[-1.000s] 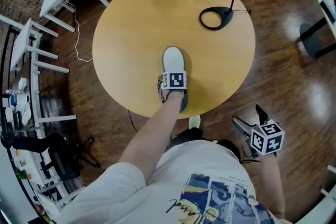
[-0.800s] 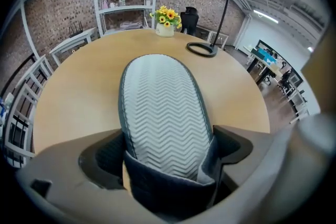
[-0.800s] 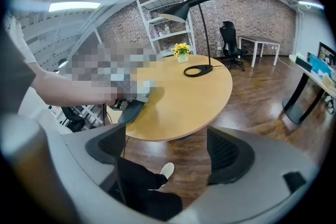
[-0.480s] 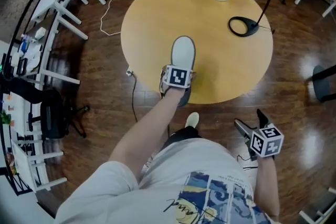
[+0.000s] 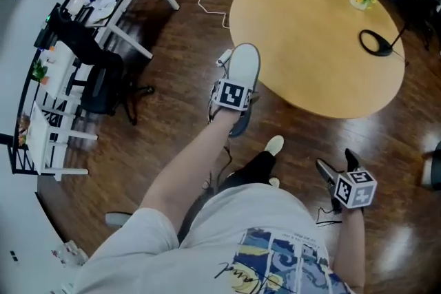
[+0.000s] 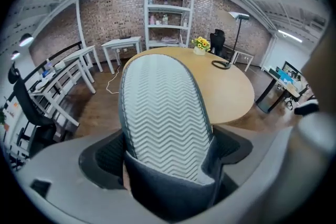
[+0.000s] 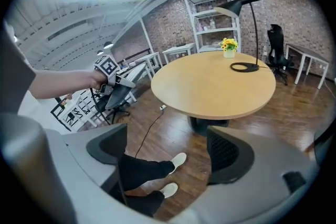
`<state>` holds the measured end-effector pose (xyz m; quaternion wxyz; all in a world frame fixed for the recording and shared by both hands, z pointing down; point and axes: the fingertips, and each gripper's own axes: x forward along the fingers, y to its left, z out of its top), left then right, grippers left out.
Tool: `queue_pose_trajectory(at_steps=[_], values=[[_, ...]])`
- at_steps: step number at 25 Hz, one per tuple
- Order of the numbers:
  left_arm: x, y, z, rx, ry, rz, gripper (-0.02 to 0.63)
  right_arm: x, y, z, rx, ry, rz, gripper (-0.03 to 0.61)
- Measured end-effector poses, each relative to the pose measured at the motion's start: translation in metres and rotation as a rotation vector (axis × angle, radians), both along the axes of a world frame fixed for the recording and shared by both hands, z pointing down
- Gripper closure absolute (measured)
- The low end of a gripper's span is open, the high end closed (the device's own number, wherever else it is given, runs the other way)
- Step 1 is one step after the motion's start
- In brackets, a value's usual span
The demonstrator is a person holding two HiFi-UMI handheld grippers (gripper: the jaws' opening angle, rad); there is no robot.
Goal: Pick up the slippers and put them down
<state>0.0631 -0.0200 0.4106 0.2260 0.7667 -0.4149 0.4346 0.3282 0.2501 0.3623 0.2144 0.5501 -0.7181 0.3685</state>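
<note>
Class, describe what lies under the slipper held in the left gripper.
Only wooden floor shows around the slipper, close to the round table. The patch directly beneath is hidden by the slipper and the left gripper.

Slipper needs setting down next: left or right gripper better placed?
Left. The left gripper is clamped on the slipper, held out by the edge of the table. The right gripper is open and empty, low at the person's right.
</note>
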Motion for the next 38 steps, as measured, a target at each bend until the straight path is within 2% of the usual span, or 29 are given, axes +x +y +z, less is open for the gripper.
queue_pose_trajectory(at_steps=[2, 6, 10, 12, 17, 23, 28, 31, 34, 38], values=[[-0.035, 0.013, 0.001, -0.010, -0.006, -0.037, 0.109, -0.022, 0.003, 0.002, 0.002, -0.014, -0.034, 0.095], [-0.072, 0.025, 0.011, -0.034, 0.053, -0.079, 0.109, -0.054, -0.003, 0.012, 0.000, -0.019, -0.089, 0.095], [-0.119, 0.026, 0.027, -0.077, -0.028, -0.148, 0.109, -0.071, -0.020, 0.016, -0.007, -0.001, -0.115, 0.097], [-0.132, 0.022, 0.036, -0.083, -0.015, -0.142, 0.109, -0.088, -0.029, 0.021, -0.014, 0.024, -0.129, 0.097], [-0.184, -0.009, 0.058, -0.062, 0.010, -0.103, 0.109, -0.163, -0.074, 0.037, -0.034, 0.090, -0.169, 0.097], [-0.226, -0.051, 0.108, -0.129, 0.037, -0.035, 0.109, -0.250, -0.142, 0.068, -0.098, 0.130, -0.185, 0.097], [-0.260, -0.088, 0.183, -0.167, 0.027, 0.011, 0.109, -0.310, -0.197, 0.118, -0.137, 0.187, -0.186, 0.106], [-0.276, -0.108, 0.247, -0.203, 0.044, -0.025, 0.109, -0.340, -0.232, 0.166, -0.177, 0.198, -0.196, 0.106], [-0.280, -0.120, 0.329, -0.263, 0.044, -0.064, 0.109, -0.370, -0.263, 0.234, -0.220, 0.167, -0.255, 0.106], [-0.265, -0.134, 0.473, -0.307, 0.060, -0.095, 0.109, -0.399, -0.297, 0.364, -0.256, 0.109, -0.371, 0.106]])
